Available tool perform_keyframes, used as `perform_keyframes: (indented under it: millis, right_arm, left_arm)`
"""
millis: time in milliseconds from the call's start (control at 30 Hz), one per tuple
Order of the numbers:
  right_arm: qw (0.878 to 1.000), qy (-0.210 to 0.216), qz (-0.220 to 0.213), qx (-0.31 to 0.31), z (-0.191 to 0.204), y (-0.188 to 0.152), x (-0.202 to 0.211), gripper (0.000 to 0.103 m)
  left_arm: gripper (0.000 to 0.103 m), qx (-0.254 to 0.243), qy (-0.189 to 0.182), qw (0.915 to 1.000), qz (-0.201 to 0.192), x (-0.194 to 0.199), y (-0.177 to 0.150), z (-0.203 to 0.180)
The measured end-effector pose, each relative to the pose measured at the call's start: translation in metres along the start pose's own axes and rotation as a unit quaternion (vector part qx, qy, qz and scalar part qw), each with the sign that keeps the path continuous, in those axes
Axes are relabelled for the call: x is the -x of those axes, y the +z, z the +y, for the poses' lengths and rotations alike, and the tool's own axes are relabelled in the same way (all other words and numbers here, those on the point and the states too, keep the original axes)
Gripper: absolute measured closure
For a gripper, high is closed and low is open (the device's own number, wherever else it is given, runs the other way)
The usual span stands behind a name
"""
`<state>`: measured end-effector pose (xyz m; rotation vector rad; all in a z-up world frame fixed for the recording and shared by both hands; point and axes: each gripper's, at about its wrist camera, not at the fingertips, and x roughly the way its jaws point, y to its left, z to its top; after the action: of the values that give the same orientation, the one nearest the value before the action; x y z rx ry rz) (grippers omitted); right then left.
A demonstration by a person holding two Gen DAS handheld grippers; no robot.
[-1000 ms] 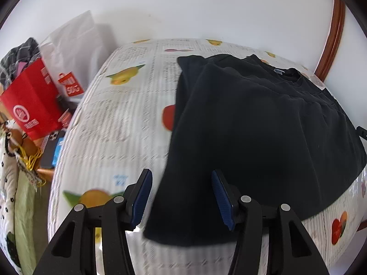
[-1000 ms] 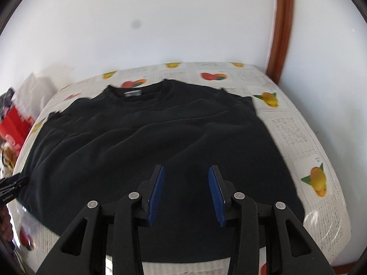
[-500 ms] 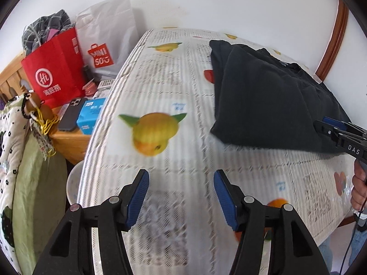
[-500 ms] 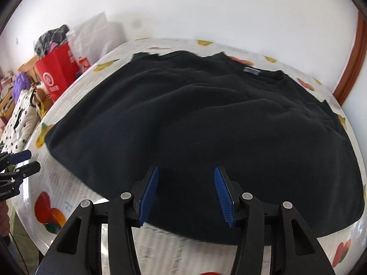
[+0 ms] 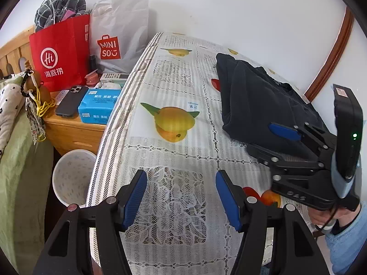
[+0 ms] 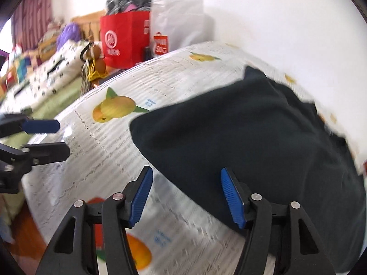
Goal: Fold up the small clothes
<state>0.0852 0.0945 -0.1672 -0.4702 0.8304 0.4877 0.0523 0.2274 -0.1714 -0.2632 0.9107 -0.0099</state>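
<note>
My left tool (image 5: pixel 181 198) hangs over bare lace tablecloth (image 5: pixel 174 151), its jaws opening with nothing between them. The black shirt (image 5: pixel 257 100) lies folded on the tabletop's far right. This view alone gives the bedside cabinet clearly: a phone (image 5: pixel 71 100) and a blue tissue pack (image 5: pixel 99 106). My right tool (image 6: pixel 185 198) is opening too, empty, above the shirt's near edge; its blurred view adds the bed (image 6: pixel 45 73).
</note>
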Motion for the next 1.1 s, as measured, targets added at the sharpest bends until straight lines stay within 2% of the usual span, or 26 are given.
perform_keyframes:
  millis: [100,200,233,267,300,333,367,467,567,667,767,900,967,1033,1100]
  right_arm:
    - [0.999,-0.042,-0.001,0.029,0.014,0.01,-0.014,0.041]
    - [0.999,-0.047,-0.011,0.022,0.015,0.021,-0.02,0.041]
    - [0.999,-0.044,-0.011,0.008,0.011,0.024,-0.023,0.047]
    - [0.999,-0.045,-0.011,-0.003,0.006,0.024,-0.025,0.059]
    - [0.999,-0.051,-0.01,-0.011,0.004,0.026,-0.03,0.065]
    - [0.998,-0.066,-0.007,-0.012,0.002,0.026,-0.031,0.08]
    - [0.997,-0.071,-0.007,-0.015,0.0,0.027,-0.032,0.083]
    - [0.997,-0.033,-0.023,-0.063,-0.021,0.028,-0.019,0.087]
    - [0.99,-0.013,-0.066,-0.124,-0.051,0.032,0.01,0.088]
    - [0.977,0.003,-0.108,-0.186,-0.091,0.03,0.041,0.088]
    - [0.959,-0.007,-0.153,-0.24,-0.133,0.017,0.075,0.089]
    - [0.927,-0.023,-0.197,-0.317,-0.196,-0.017,0.112,0.089]
    - [0.918,-0.041,-0.204,-0.337,-0.221,-0.038,0.121,0.089]
    - [0.905,-0.043,-0.21,-0.369,-0.243,-0.064,0.125,0.089]
    - [0.893,-0.042,-0.198,-0.402,-0.265,-0.094,0.123,0.089]
  left_arm:
    - [0.043,0.004,-0.005,1.0,0.001,-0.002,-0.002,0.003]
    - [0.043,0.008,-0.011,0.9999,0.003,-0.003,-0.005,0.005]
    - [0.043,0.009,-0.013,0.9999,0.003,-0.003,-0.006,0.006]
    - [0.043,0.01,-0.015,0.9998,0.003,-0.003,-0.006,0.007]
    - [0.043,0.011,-0.016,0.9998,0.003,-0.003,-0.006,0.007]
    - [0.043,0.009,-0.018,0.9998,0.001,-0.004,-0.006,0.006]
    - [0.043,0.007,-0.023,0.9997,0.001,-0.004,-0.005,0.005]
    - [0.043,-0.005,-0.035,0.9994,0.005,-0.01,-0.001,-0.008]
    - [0.042,-0.026,-0.015,0.9995,0.006,-0.021,0.004,-0.028]
    - [0.041,-0.047,0.017,0.9987,0.002,-0.03,0.006,-0.045]
    - [0.041,-0.069,0.045,0.9966,0.003,-0.04,0.007,-0.06]
    - [0.038,-0.09,0.084,0.9924,0.006,-0.051,0.008,-0.073]
    - [0.037,-0.096,0.089,0.9914,0.005,-0.053,0.008,-0.078]
    - [0.036,-0.093,0.093,0.9913,0.006,-0.055,0.01,-0.081]
    - [0.037,-0.096,0.09,0.9913,0.01,-0.056,0.012,-0.087]
